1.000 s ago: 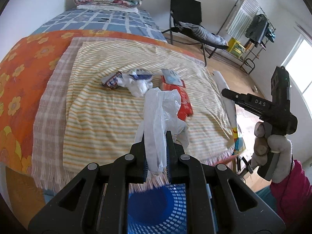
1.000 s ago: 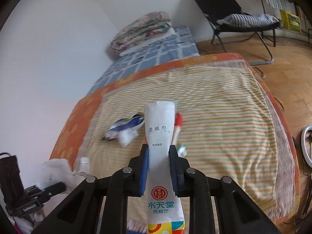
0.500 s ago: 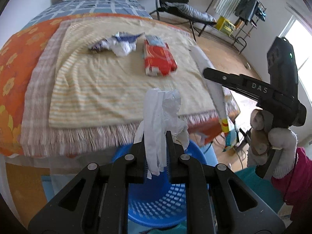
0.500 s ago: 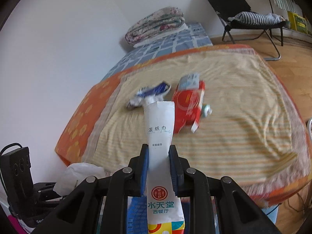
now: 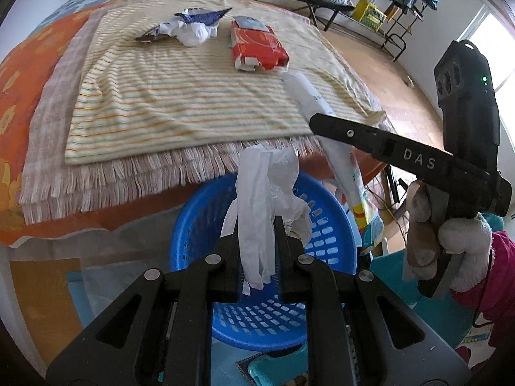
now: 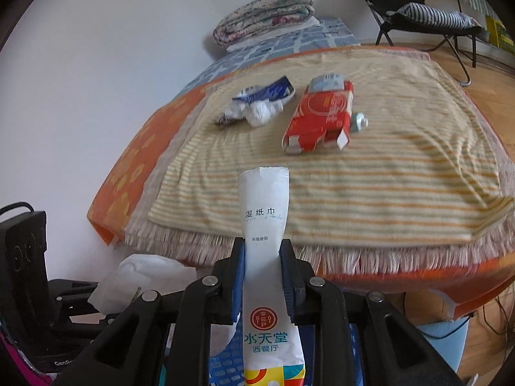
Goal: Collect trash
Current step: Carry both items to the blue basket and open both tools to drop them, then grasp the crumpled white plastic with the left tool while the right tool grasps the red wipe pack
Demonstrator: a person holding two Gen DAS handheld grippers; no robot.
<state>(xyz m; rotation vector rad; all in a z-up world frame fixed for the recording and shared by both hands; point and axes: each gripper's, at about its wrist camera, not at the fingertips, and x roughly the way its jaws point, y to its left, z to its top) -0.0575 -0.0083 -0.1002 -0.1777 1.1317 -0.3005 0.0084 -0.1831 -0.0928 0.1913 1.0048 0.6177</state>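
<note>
Below the bed (image 5: 180,96) edge sits a blue basket (image 5: 199,212) — the left gripper (image 5: 259,251) pinches crumpled plastic (image 5: 267,193) above it, the right gripper (image 6: 264,276) (jaws just easing) holds a wet-wipe packet (image 6: 265,212) beside.

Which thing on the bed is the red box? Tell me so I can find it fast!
Look at the striped blanket on the bed. Near its middle lies the red carton, flattened, beside a crumpled white tissue. It is the only bright red thing there, with open flaps at its near end.
</note>
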